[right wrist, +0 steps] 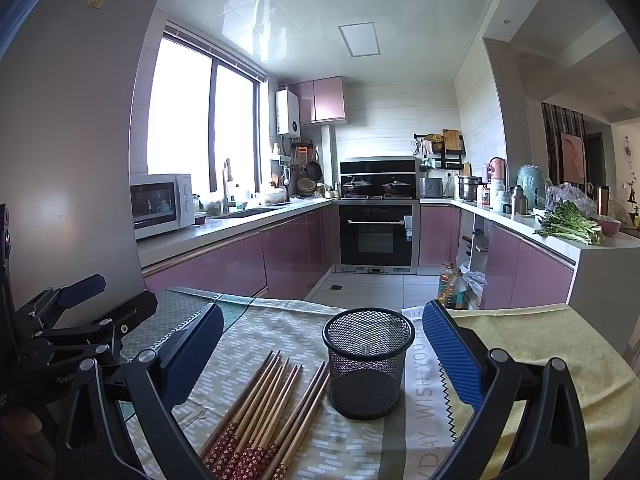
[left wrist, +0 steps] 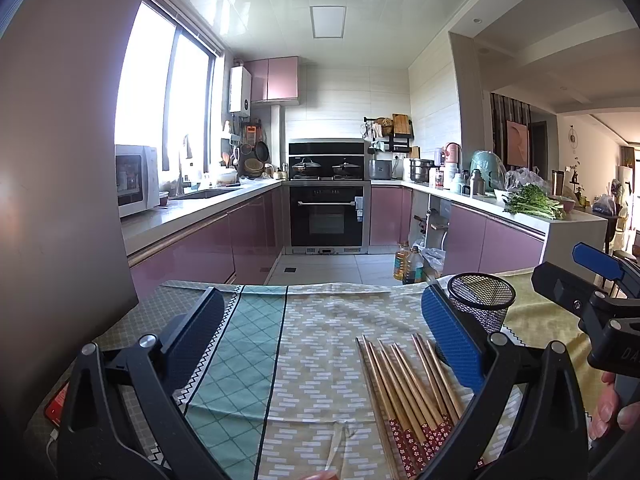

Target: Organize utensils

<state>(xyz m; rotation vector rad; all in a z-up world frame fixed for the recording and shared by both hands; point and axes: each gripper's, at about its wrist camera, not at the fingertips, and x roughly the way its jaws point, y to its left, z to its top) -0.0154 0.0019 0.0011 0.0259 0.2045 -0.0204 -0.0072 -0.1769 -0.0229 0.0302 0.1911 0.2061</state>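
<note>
Behind the table I see a big kitchen with pink cupboards (right wrist: 224, 264) on both sides. A black oven (right wrist: 376, 236) sits at the far end, with two pots on the stove on top of it. A white microwave (right wrist: 160, 204) stands on the left counter, near the bright window. Green vegetables (right wrist: 568, 226) lie on the right counter.

Close to me is the table (left wrist: 320, 344). It has a cloth on it, with green squares on the left, little white dashes in the middle and plain yellow on the right.

My left gripper (left wrist: 320, 332) hangs just over the cloth. Its two blue pads are far apart and nothing is between them. The right gripper (right wrist: 320, 348) is also wide open and holds nothing. In its view the black mesh cup (right wrist: 368, 364) and the chopsticks show between the pads, but farther out on the table.

The black mesh cup stands upright on the cloth, and I can see no utensils in it. The chopsticks (right wrist: 264, 412) lie flat in a loose bunch just to the left of the cup. Their thin brown tips point away from me. Their red flower ends are close to me. From the left side I see the chopsticks (left wrist: 412, 396) just beside my left gripper's right pad.
</note>
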